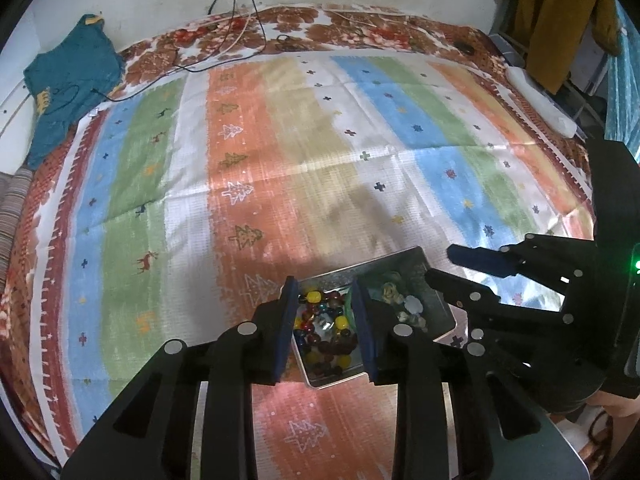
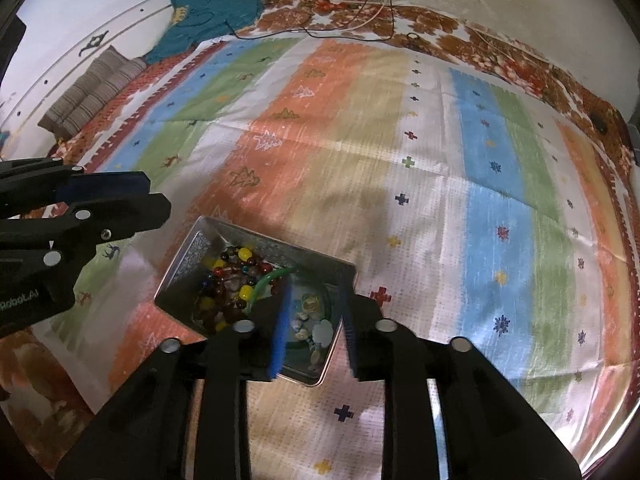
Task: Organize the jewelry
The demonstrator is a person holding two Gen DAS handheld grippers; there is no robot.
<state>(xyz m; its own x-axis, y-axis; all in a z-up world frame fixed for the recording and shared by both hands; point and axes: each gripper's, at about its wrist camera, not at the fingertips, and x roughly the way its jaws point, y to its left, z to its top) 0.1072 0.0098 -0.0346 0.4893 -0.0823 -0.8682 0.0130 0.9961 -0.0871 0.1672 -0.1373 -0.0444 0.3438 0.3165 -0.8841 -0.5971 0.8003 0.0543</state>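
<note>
tin [image 1: 438, 308] lower centre on bed mat, beads [image 1: 324, 332] and pale trinkets sorted apart | left tool [image 1: 326, 328] narrowly parted, empty, above beads | right tool [image 2: 314, 330] likewise above trinkets

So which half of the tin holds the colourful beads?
The half under the left tongs: its beads are red and yellow, the other side pale.

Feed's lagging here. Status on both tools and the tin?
Left tool open, over the beads. Right tool open, over the pale pieces. Tin flat on the cloth, nothing held. Nothing in the way.
</note>
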